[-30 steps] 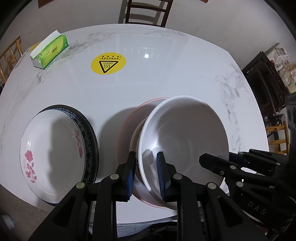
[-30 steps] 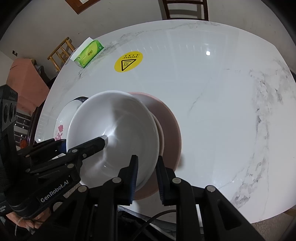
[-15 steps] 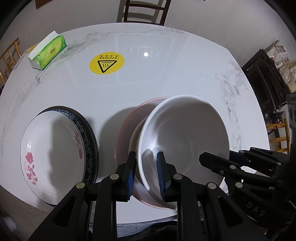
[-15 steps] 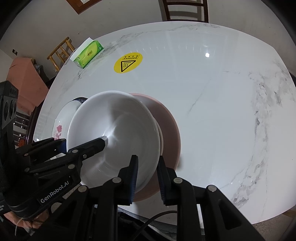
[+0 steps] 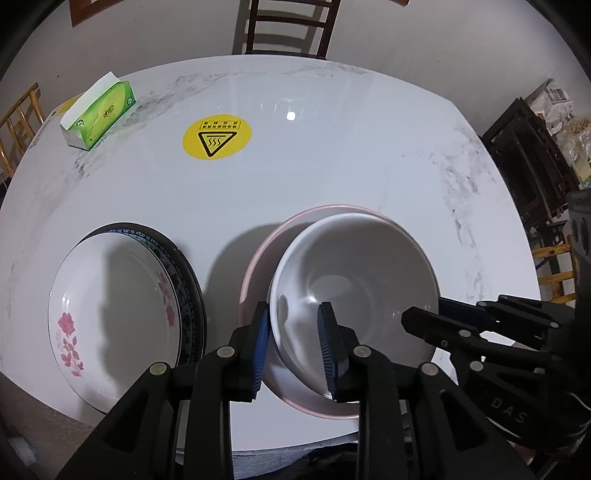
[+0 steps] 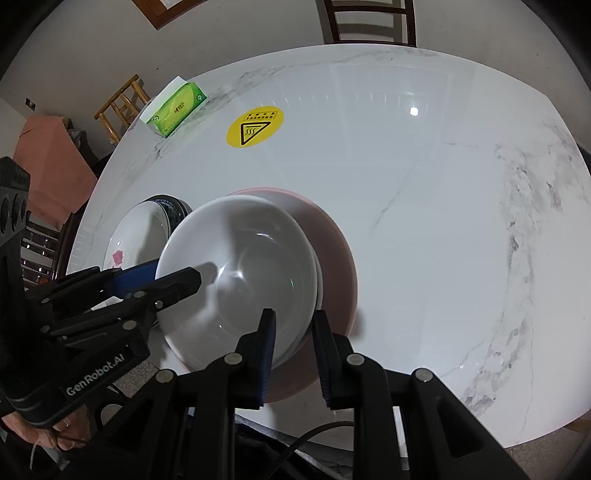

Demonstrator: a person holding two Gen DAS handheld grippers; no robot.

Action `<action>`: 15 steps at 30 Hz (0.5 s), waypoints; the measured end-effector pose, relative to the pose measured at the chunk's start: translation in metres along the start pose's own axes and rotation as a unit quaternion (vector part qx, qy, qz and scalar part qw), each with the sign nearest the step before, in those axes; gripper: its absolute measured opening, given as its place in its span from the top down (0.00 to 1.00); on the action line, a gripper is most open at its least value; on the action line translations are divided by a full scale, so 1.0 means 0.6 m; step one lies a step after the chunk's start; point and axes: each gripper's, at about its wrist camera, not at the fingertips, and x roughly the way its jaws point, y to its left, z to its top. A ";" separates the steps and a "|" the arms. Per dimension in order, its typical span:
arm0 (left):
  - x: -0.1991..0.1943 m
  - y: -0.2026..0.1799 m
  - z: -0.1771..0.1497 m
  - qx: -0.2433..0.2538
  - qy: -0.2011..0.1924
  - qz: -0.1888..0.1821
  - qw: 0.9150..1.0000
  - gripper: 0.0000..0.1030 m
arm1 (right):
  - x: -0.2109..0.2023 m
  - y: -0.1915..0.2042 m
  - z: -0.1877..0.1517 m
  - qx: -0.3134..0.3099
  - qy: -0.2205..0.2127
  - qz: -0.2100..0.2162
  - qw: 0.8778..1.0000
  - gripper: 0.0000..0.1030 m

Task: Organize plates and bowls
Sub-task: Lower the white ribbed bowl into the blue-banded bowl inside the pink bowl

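Observation:
A white bowl (image 5: 354, 280) sits in a pink plate (image 5: 258, 266) near the table's front edge; the bowl also shows in the right wrist view (image 6: 243, 273), over the pink plate (image 6: 332, 266). My left gripper (image 5: 293, 339) straddles the bowl's left rim, one finger inside and one outside, jaws slightly parted. My right gripper (image 6: 293, 339) straddles the bowl's right rim the same way. A white rose-patterned plate (image 5: 114, 317) lies on a dark blue-rimmed plate (image 5: 188, 280) to the left.
A green tissue box (image 5: 99, 110) stands at the back left of the white marble table (image 5: 332, 147). A yellow heat-warning sticker (image 5: 217, 138) marks the table's middle. A wooden chair (image 5: 288, 26) stands behind the table.
The bowl has come down and settled level into the pink plate. Both grippers' jaws have opened slightly around its rim.

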 end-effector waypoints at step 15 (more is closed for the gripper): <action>-0.043 0.082 -0.015 -0.088 -0.020 -0.034 0.995 0.66 | -0.047 -0.033 -0.014 0.034 -0.028 0.009 0.999 0.79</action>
